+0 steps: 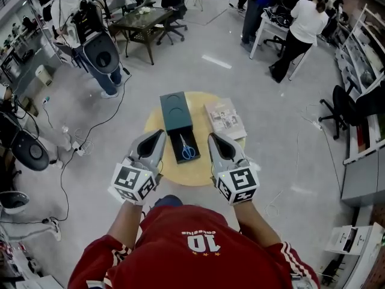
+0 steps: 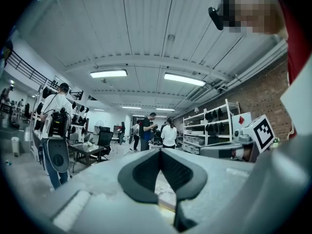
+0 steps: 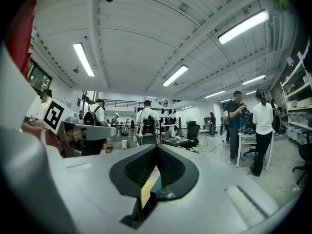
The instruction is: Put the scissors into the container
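The scissors (image 1: 187, 148), with blue handles, lie inside the open near half of a dark green container (image 1: 174, 120) on a round yellow table (image 1: 157, 163). My left gripper (image 1: 160, 132) hangs just left of the container, jaws together and nothing between them. My right gripper (image 1: 212, 136) hangs just right of it, also shut and empty. Both gripper views look out level across the room. The left gripper (image 2: 160, 152) and the right gripper (image 3: 157, 147) each show their tips meeting, with only a sliver of table below.
A printed booklet (image 1: 225, 119) lies on the table's right side. Cables trail over the grey floor to the left. Further off are a person with a backpack rig (image 1: 99, 53), a dark low table (image 1: 139, 26), office chairs, shelving (image 1: 361, 47) and people at a white desk (image 1: 304, 26).
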The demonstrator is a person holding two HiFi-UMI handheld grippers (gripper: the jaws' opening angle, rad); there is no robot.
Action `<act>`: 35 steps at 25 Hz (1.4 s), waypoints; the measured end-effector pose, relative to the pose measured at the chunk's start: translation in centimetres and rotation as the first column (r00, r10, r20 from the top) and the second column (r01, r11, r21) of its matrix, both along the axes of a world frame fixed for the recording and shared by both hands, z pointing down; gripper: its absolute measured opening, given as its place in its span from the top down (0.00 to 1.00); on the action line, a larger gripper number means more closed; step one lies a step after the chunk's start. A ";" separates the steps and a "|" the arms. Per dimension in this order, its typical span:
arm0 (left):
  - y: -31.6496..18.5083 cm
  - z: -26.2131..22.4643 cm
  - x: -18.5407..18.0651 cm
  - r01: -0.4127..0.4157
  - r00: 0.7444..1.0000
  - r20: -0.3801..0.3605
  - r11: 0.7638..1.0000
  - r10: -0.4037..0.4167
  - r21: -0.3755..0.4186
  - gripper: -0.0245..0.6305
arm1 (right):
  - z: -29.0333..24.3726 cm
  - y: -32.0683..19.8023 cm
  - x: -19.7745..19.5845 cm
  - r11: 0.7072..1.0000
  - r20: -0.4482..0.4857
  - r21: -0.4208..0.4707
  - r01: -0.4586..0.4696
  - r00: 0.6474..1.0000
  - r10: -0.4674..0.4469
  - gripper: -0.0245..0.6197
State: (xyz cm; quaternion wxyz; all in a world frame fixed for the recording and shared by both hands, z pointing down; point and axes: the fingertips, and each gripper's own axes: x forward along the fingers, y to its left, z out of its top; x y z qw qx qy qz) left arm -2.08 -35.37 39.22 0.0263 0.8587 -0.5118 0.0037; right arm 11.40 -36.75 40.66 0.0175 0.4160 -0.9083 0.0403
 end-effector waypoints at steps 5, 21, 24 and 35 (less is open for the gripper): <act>0.5 -0.6 0.2 -0.023 1.000 -0.001 1.000 0.023 0.010 0.96 | -0.6 0.7 0.2 1.000 0.021 -0.009 -0.005 1.000 0.005 0.96; 8.9 -1.2 -5.8 -0.035 0.999 -0.028 0.999 0.037 0.041 0.96 | -3.3 8.9 -4.5 0.996 0.024 0.050 -0.074 0.997 0.073 0.96; 10.8 -1.6 -6.4 -0.044 0.998 -0.030 0.998 0.046 0.053 0.96 | -3.5 10.9 -4.6 0.994 0.028 0.050 -0.099 0.995 0.097 0.96; 18.3 -1.6 -6.9 -0.098 0.994 -0.045 0.993 0.101 0.064 0.96 | -3.1 19.4 -5.4 0.985 0.028 0.064 -0.162 0.987 0.161 0.96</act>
